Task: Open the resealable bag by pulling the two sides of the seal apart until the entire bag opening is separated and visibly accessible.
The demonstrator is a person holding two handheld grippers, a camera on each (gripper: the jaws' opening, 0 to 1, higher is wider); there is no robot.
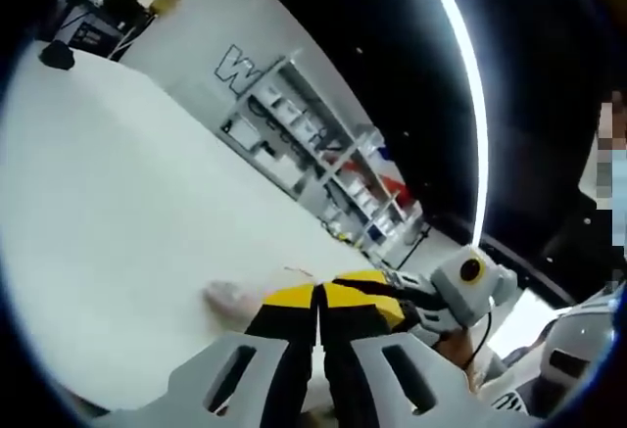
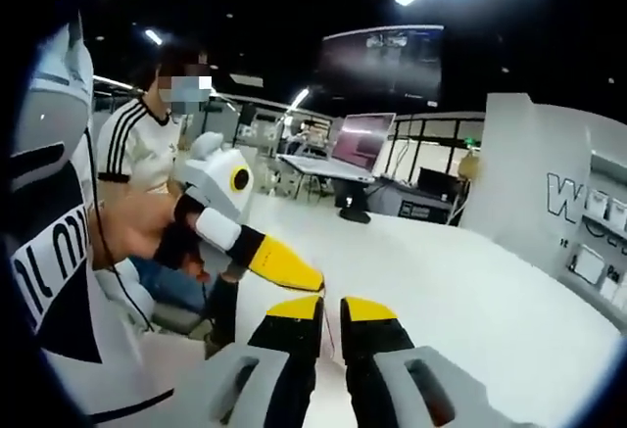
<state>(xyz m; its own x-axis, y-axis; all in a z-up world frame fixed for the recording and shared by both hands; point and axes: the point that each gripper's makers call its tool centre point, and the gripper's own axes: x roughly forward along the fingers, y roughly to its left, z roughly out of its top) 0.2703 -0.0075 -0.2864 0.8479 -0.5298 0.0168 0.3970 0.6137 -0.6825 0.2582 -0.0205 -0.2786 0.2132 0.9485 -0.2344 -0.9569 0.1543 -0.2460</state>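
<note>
Resealable bag (image 1: 235,298) material was seen as a pale, translucent patch lying on the white table (image 1: 127,252), just beyond and slightly to one side of the left gripper (image 1: 318,296), whose yellow-tipped jaws were pressed together with only a thin line between them; whether the bag's edge was caught between those tips could not be told. In the right gripper view, a thin reddish line, possibly the bag's seal, was seen running down through the narrow gap between the jaws of the right gripper (image 2: 332,309), but the bag itself was too faint there to be made out, so a grasp could not be confirmed; the jaws stood nearly closed, with a slim gap left. The left gripper (image 2: 284,266) was also seen in that view, entering from the left with its yellow tip angled down and brought almost to the right gripper's tips. It was held by a gloved hand (image 2: 181,242) with the forearm raised level from a seated person. In the left gripper view, the right gripper's body (image 1: 470,286) was seen close alongside, just beside the left jaws. Shelving (image 1: 313,144) was visible beyond the table's far edge.
</note>
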